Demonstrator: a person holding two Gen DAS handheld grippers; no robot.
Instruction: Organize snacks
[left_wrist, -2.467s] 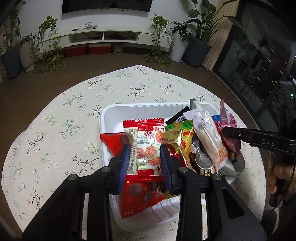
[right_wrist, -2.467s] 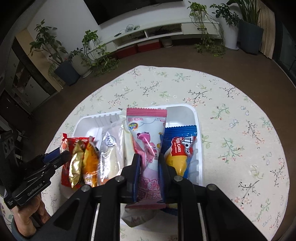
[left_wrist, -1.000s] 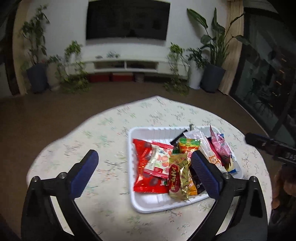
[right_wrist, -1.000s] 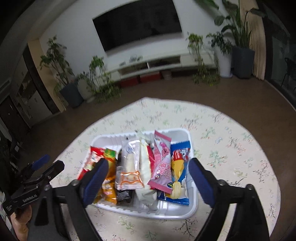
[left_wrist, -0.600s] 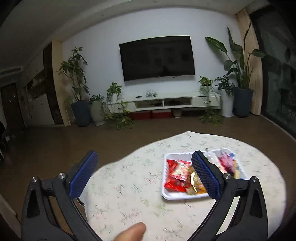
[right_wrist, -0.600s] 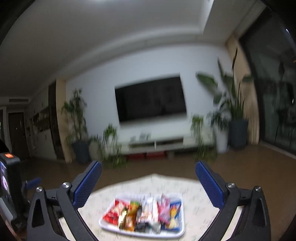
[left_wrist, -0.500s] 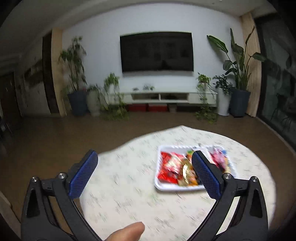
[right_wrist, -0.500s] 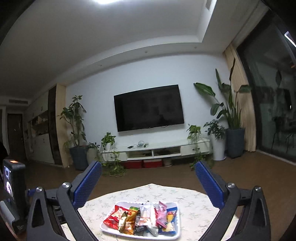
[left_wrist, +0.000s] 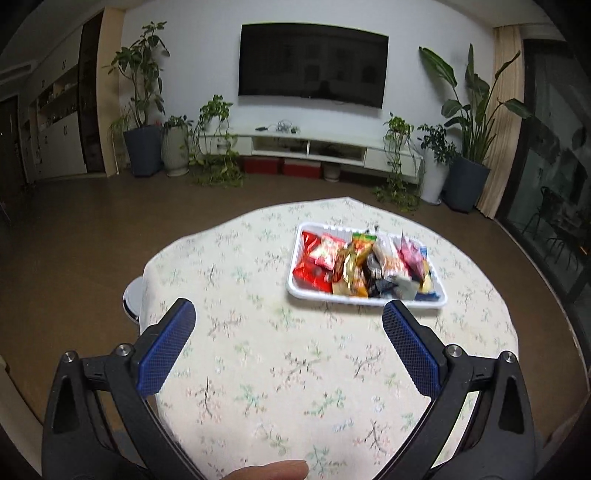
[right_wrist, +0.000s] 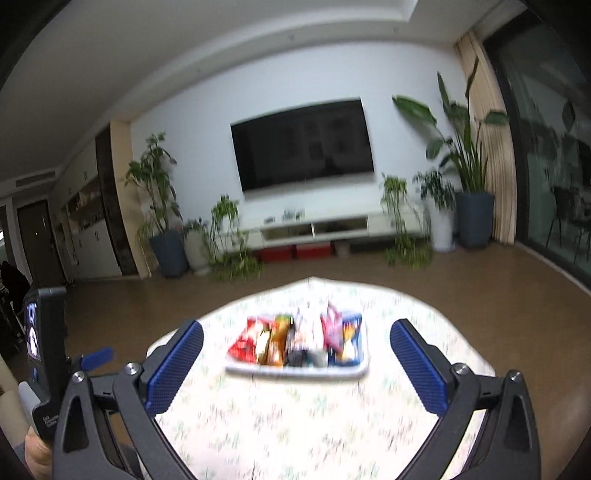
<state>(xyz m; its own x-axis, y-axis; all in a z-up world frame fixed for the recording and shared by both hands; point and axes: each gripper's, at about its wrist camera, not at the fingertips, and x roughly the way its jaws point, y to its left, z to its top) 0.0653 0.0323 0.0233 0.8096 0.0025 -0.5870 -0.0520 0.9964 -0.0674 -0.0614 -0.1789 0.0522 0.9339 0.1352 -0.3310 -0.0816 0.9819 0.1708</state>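
Note:
A white tray (left_wrist: 296, 266) sits on the far right part of the round table and holds several snack packets side by side (left_wrist: 354, 264). The same tray (right_wrist: 362, 363) with its snacks (right_wrist: 295, 339) shows blurred in the right wrist view. My left gripper (left_wrist: 288, 325) is open and empty, held back over the near part of the table. My right gripper (right_wrist: 295, 343) is open and empty, also well back from the tray. The left gripper's body (right_wrist: 44, 354) shows at the left edge of the right wrist view.
The table has a floral cloth (left_wrist: 258, 369). A metal stool or base (left_wrist: 132, 299) peeks out at its left edge. A TV (left_wrist: 312, 64), a low white cabinet (left_wrist: 314, 144) and potted plants (left_wrist: 142, 110) line the far wall. A fingertip (left_wrist: 273, 470) shows at the bottom.
Both grippers let go of their snack packets in the tray, opened wide and pulled up and back from the table. The tray now looks small and far.

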